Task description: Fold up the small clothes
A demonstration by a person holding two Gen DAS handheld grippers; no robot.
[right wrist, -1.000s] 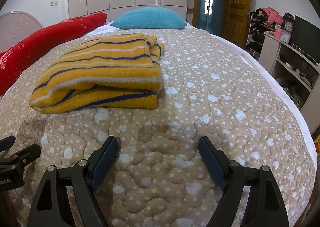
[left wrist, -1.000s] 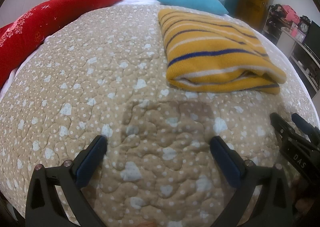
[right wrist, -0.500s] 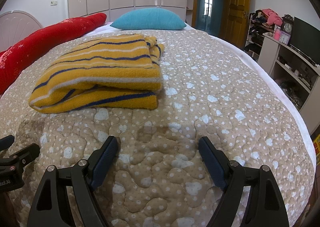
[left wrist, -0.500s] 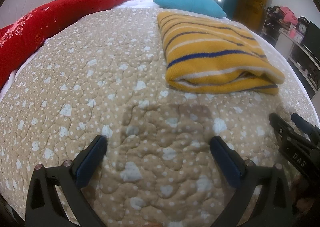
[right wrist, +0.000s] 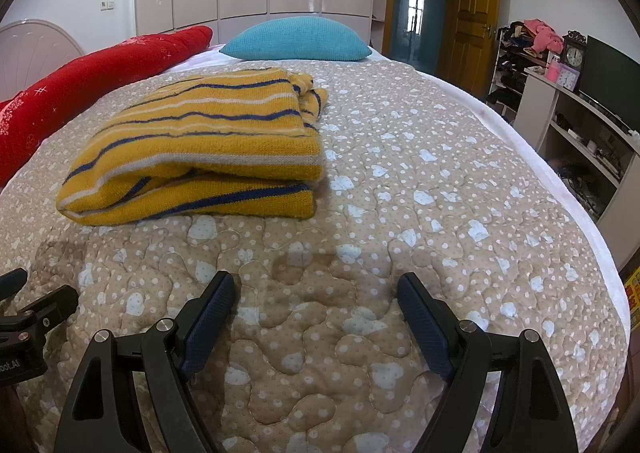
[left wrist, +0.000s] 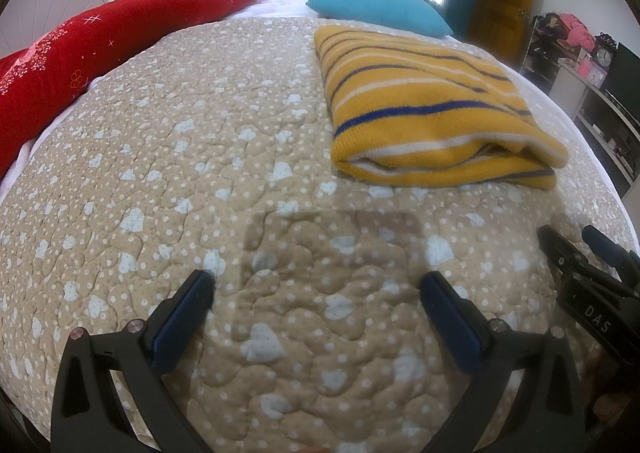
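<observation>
A yellow knit sweater with blue and white stripes [left wrist: 424,109] lies folded in a flat stack on the beige quilted bedspread [left wrist: 224,157]. In the right wrist view it [right wrist: 208,149] sits ahead and to the left. My left gripper [left wrist: 316,285] is open and empty, low over the quilt, short of the sweater and to its left. My right gripper [right wrist: 316,289] is open and empty, short of the sweater and to its right. Each gripper shows at the other view's edge: the right one [left wrist: 584,257], the left one [right wrist: 24,293].
A long red cushion [left wrist: 80,53] lies along the bed's left side and a turquoise pillow [right wrist: 296,39] at its far end. A shelf unit with a clock and a dark screen [right wrist: 580,101] stands right of the bed, beside a wooden door [right wrist: 472,13].
Both grippers have drawn back and lifted a little, so the view has tilted up slightly. The sweater has not moved and both grippers stay open.
</observation>
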